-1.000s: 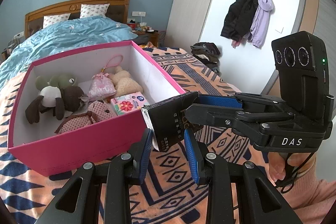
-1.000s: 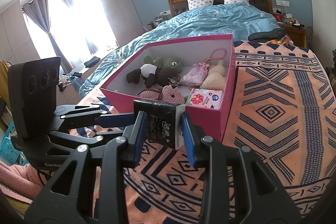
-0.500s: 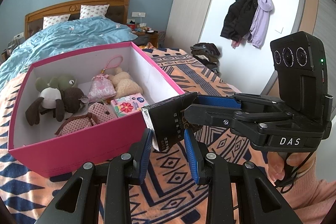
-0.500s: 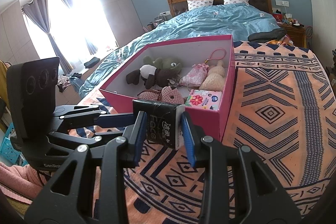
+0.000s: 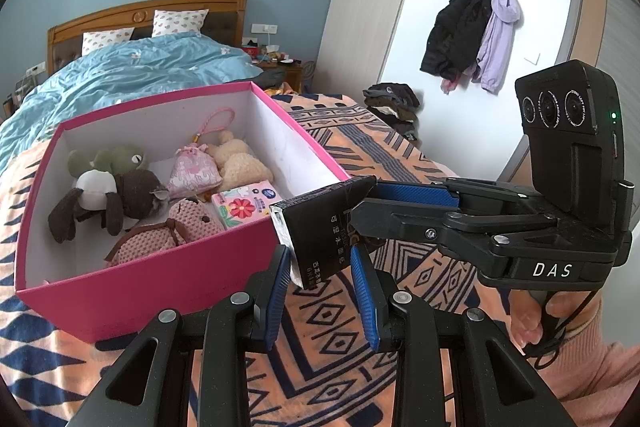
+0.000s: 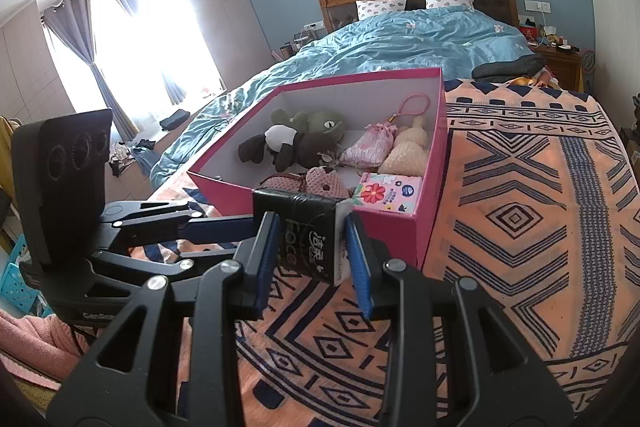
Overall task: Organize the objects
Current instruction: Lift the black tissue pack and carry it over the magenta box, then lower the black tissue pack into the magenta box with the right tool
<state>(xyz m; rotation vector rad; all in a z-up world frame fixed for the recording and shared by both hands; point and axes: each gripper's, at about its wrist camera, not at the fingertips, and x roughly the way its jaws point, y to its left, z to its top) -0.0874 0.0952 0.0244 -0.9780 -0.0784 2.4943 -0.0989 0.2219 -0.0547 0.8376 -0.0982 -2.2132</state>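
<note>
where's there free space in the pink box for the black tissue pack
Pink cardboard box: bare white floor at the near left corner, before the brown plush dog. Middle and right side are crowded with plush toys and the floral tissue pack. The black tissue pack sits outside the near right corner.

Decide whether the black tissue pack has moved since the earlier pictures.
No. The black tissue pack sits at the same spot against the pink box front wall.

the right gripper (image 6: 309,242) is clamped on a black tissue pack (image 6: 310,231). the left gripper (image 5: 322,269) meets it from the side, blue pads at the pack's end, both tilted downward.
</note>
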